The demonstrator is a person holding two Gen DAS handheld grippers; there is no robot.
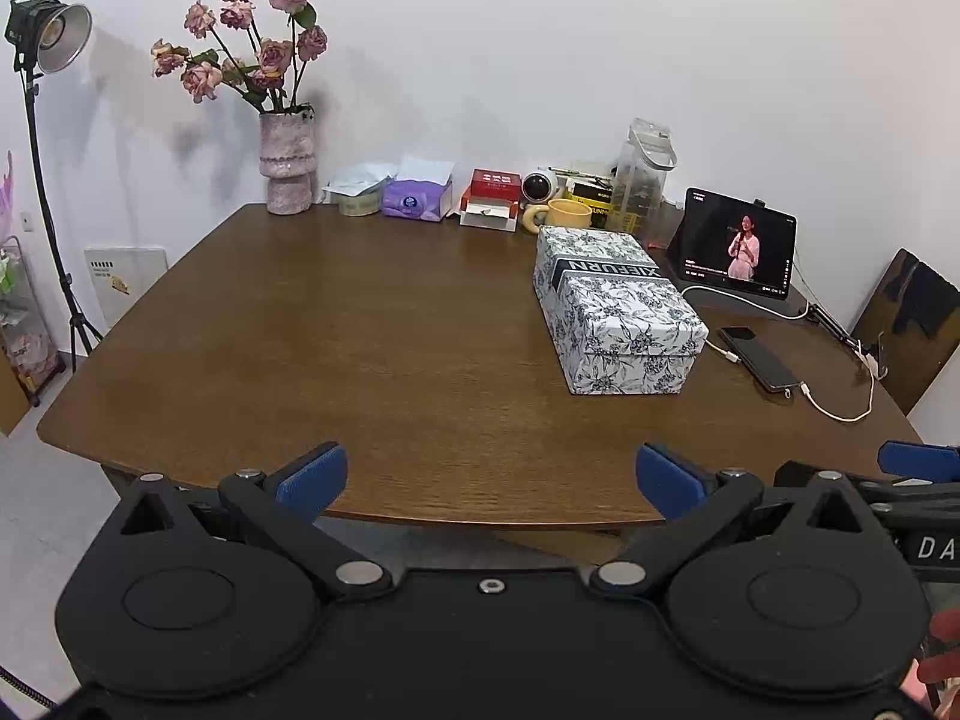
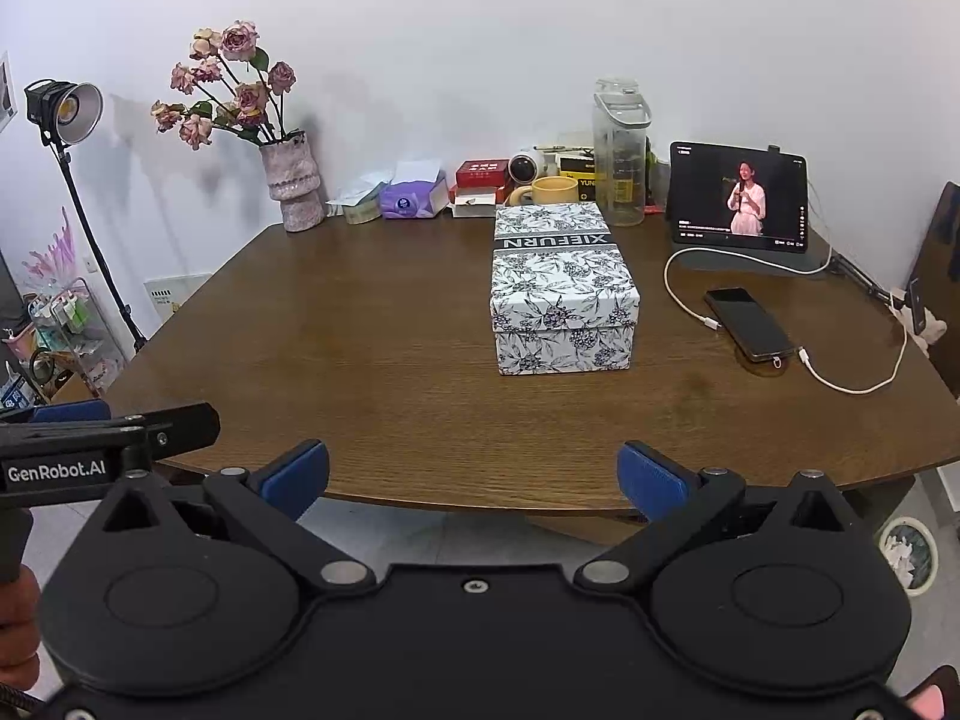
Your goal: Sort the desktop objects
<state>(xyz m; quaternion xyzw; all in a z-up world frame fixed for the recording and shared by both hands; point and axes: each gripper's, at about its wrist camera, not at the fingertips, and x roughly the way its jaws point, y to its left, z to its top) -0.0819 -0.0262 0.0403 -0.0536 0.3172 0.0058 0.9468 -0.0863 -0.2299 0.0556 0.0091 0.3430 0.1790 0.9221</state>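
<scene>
A floral black-and-white lidded box lies on the brown wooden table, right of centre. A dark phone on a white cable lies to its right. My left gripper is open and empty, held over the table's near edge. My right gripper is open and empty, also at the near edge, beside the left one. Both are well short of the box.
Along the back wall stand a vase of dried roses, a purple tissue pack, red boxes, a yellow mug, a clear jug and a playing tablet. A studio lamp stands left.
</scene>
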